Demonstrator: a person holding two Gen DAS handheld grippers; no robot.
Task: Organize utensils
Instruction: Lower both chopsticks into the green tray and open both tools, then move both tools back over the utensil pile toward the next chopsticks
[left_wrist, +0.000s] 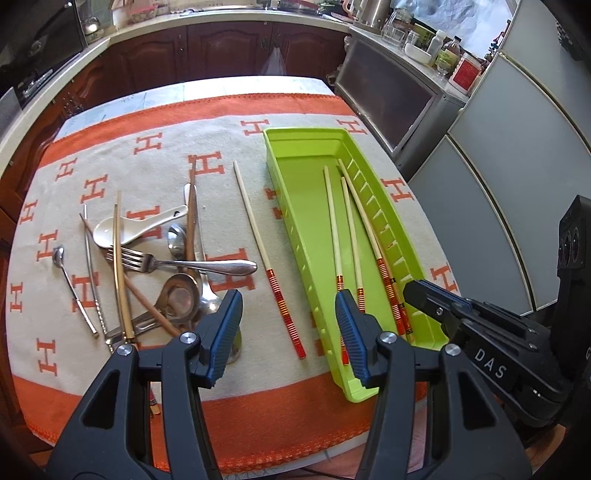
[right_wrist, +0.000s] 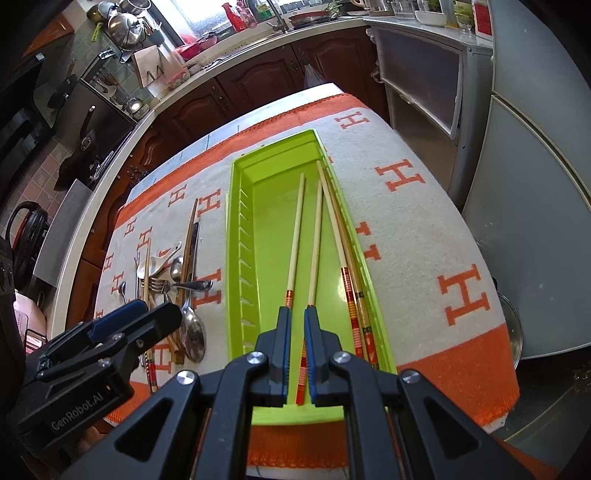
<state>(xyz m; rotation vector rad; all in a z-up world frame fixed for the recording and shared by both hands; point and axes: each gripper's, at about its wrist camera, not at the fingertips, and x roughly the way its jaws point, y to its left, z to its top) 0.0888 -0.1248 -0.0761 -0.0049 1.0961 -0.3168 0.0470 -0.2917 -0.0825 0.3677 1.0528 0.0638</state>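
Observation:
A green tray (left_wrist: 295, 206) (right_wrist: 236, 236) lies on the cloth and holds several red-banded chopsticks (left_wrist: 369, 229) (right_wrist: 334, 221). One more chopstick (left_wrist: 258, 236) lies on the cloth left of the tray. A pile of utensils (left_wrist: 162, 258) (right_wrist: 177, 280), with a fork, spoons, a white ceramic spoon and chopsticks, lies further left. My left gripper (left_wrist: 288, 314) is open and empty above the cloth near the lone chopstick. My right gripper (right_wrist: 297, 321) hovers over the tray's near end, jaws nearly shut with a narrow gap, nothing held; it also shows in the left wrist view (left_wrist: 436, 299).
The table carries an orange and cream cloth (left_wrist: 166, 122) with H marks. Dark wooden cabinets (left_wrist: 221, 48) stand behind it. A grey cupboard (left_wrist: 391, 96) with jars on top and a fridge (left_wrist: 517, 184) stand to the right. A pot lid (right_wrist: 511, 332) sits below the table's right side.

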